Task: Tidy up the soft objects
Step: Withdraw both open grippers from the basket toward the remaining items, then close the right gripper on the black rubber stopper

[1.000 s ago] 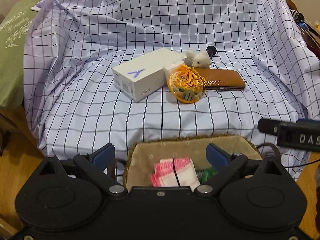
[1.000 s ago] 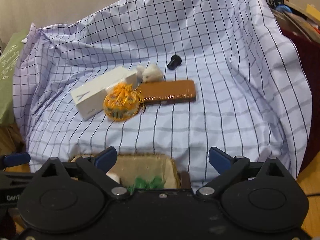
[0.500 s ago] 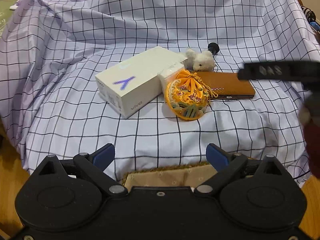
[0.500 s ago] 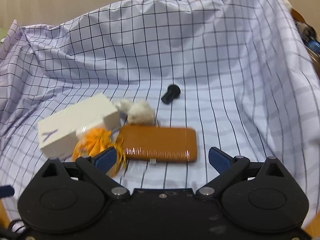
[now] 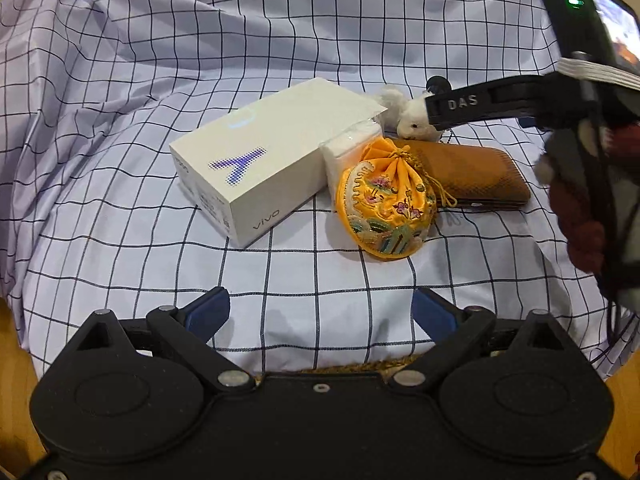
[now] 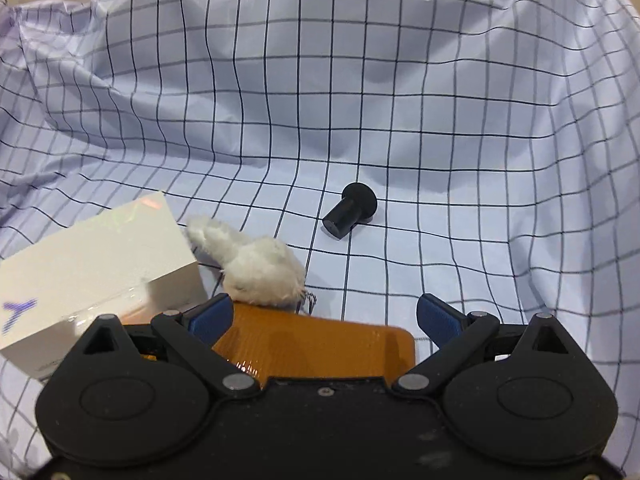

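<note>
Left-wrist view first: the left gripper (image 5: 320,312) hangs with its blue pads spread wide and nothing between them, low over the checked cloth (image 5: 120,80). At 12 o'clock from it sits the orange drawstring pouch (image 5: 386,204), leaning against a white phone box (image 5: 256,172) at its 9 o'clock and touching a brown case (image 5: 476,176) at its 2 o'clock. A small white plush toy (image 5: 412,120) rests at the case's far edge — partly crossed by the right gripper's arm, which enters from 3 o'clock. A woven basket rim (image 5: 348,369) just shows at the bottom edge.

Right-wrist view: the right gripper (image 6: 324,320) is spread wide too, gripping nothing, poised over the brown case (image 6: 320,344). The plush toy (image 6: 256,264) lies at 11 o'clock, touching the case's far edge and just beside the phone box (image 6: 92,276). A black knob (image 6: 350,210) lies apart at 12 o'clock — on its side.
</note>
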The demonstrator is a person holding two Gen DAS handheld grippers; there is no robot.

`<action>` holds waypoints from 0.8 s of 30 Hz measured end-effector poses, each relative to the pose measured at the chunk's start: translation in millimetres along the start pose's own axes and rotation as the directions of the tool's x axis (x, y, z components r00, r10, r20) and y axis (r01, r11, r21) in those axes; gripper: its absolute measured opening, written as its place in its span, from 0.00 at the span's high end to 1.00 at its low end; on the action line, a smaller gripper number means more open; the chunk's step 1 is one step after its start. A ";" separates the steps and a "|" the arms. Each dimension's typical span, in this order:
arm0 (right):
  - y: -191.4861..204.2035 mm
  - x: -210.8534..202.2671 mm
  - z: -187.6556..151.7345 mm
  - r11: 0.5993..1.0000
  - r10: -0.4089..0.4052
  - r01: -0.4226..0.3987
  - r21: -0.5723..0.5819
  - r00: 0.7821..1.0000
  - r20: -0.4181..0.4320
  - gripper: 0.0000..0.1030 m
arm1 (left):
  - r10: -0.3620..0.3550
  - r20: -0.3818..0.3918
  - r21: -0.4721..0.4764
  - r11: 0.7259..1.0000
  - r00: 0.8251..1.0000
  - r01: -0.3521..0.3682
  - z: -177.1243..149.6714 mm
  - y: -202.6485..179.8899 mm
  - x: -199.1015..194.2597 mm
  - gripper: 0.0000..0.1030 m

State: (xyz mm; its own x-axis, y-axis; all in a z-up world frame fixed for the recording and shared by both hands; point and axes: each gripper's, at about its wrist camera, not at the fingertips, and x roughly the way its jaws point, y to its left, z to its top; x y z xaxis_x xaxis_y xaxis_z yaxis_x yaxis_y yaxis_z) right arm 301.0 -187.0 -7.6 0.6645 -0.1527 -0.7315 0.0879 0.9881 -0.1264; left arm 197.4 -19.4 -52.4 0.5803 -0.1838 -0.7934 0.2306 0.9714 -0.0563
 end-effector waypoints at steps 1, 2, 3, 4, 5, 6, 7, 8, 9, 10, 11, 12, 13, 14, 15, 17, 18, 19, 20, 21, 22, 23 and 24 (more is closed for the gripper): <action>1.9 6.0 2.5 1.000 0.000 -0.001 -0.007 1.000 -0.006 0.04 | -0.001 -0.002 0.001 1.000 1.000 0.001 0.4 -0.2 1.0 0.08; 3.6 12.1 4.8 1.000 -0.002 0.002 -0.014 1.000 -0.011 0.04 | -0.002 -0.004 0.002 1.000 1.000 0.002 1.0 -0.2 2.1 0.08; 5.8 19.6 7.9 1.000 -0.009 0.008 -0.020 1.000 -0.017 0.05 | -0.003 -0.006 0.003 1.000 1.000 0.003 1.9 0.0 3.3 0.08; 7.9 27.1 11.0 1.000 -0.015 0.015 -0.024 1.000 -0.024 0.05 | -0.004 -0.008 0.003 1.000 1.000 0.004 2.5 0.2 4.2 0.08; 9.6 34.8 14.9 0.999 -0.019 0.018 -0.028 0.999 -0.028 0.05 | -0.005 -0.009 0.002 1.000 1.000 0.005 3.3 0.5 4.8 0.08; 10.5 39.9 17.9 0.999 -0.018 0.017 -0.028 0.999 -0.028 0.05 | -0.006 -0.010 0.001 1.000 1.000 0.006 4.1 1.0 5.7 0.08; 11.2 45.5 21.7 1.000 -0.019 0.019 -0.025 1.000 -0.024 0.05 | -0.006 -0.011 0.000 1.000 1.000 0.006 4.9 1.4 6.4 0.08; 12.0 51.7 25.9 0.999 -0.029 0.029 -0.023 0.999 -0.016 0.05 | -0.006 -0.012 -0.001 1.000 1.000 0.006 5.5 1.9 7.3 0.08; 11.3 56.6 29.3 0.999 -0.039 0.039 -0.021 0.999 -0.007 0.05 | -0.007 -0.014 -0.003 1.000 1.000 0.007 6.2 2.2 8.2 0.08; 9.9 61.7 32.6 0.999 -0.051 0.051 -0.018 0.999 0.005 0.05 | -0.007 -0.016 -0.004 1.000 1.000 0.007 6.8 2.3 9.2 0.08; 7.7 66.6 35.7 0.998 -0.062 0.062 -0.011 0.998 0.022 0.05 | -0.007 -0.018 -0.004 1.000 1.000 0.007 7.2 2.4 10.0 0.08; 4.9 69.7 38.2 0.997 -0.072 0.072 -0.002 0.997 0.036 0.05 | -0.007 -0.018 -0.003 1.000 1.000 0.007 7.3 2.2 10.6 0.08; 0.9 72.0 40.5 0.997 -0.082 0.081 0.017 0.995 0.050 0.05 | -0.007 -0.019 -0.002 1.000 1.000 0.007 7.4 2.3 11.4 0.08; -3.9 73.6 42.6 0.996 -0.086 0.084 0.041 0.995 0.059 0.05 | -0.008 -0.021 -0.001 1.000 1.000 0.008 7.4 2.4 12.1 0.08; -8.6 74.9 44.5 0.995 -0.084 0.080 0.063 0.995 0.061 0.05 | -0.009 -0.023 -0.002 1.000 1.000 0.008 7.3 2.4 12.8 0.08; -18.9 75.9 47.4 0.992 -0.066 0.059 0.108 0.996 0.060 0.05 | -0.011 -0.027 -0.001 1.000 1.000 0.011 7.3 2.2 14.4 0.08; -22.7 76.0 48.4 0.991 -0.060 0.052 0.125 0.996 0.059 0.05 | -0.012 -0.028 -0.001 1.000 1.000 0.012 7.2 1.8 14.7 0.08; -26.7 76.5 48.7 0.989 -0.058 0.050 0.142 0.997 0.057 0.05 | -0.013 -0.028 0.000 1.000 1.000 0.013 7.1 1.5 15.0 0.08; -30.2 77.0 48.4 0.986 -0.062 0.053 0.157 0.997 0.053 0.05 | -0.014 -0.028 0.001 1.000 1.000 0.014 7.0 1.1 15.1 0.08; -32.5 78.0 48.2 0.984 -0.064 0.055 0.169 0.997 0.047 0.05 | -0.016 -0.029 0.001 1.000 0.999 0.016 7.0 0.6 15.3 0.08; -34.9 79.1 47.8 0.982 -0.065 0.057 0.181 0.997 0.040 0.06 | -0.018 -0.030 0.002 1.000 0.999 0.018 6.7 0.2 15.4 0.08; -37.1 80.4 47.7 0.979 -0.064 0.056 0.195 0.997 0.032 0.07 | -0.020 -0.031 0.003 1.000 0.999 0.020 6.4 -0.2 15.3 0.08; -39.0 81.1 46.5 0.977 -0.057 0.050 0.208 0.998 0.026 0.12 | -0.021 -0.030 0.006 1.000 0.999 0.021 5.8 -0.8 14.9 0.08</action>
State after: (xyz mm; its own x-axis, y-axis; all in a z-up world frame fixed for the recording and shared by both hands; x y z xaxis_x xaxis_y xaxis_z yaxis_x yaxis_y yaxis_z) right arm 386.0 -237.0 -30.8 0.6772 -0.2083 -0.7057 0.2739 0.9615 -0.0210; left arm 210.4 -23.7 -60.6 0.5515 -0.1997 -0.8099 0.2476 0.9664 -0.0697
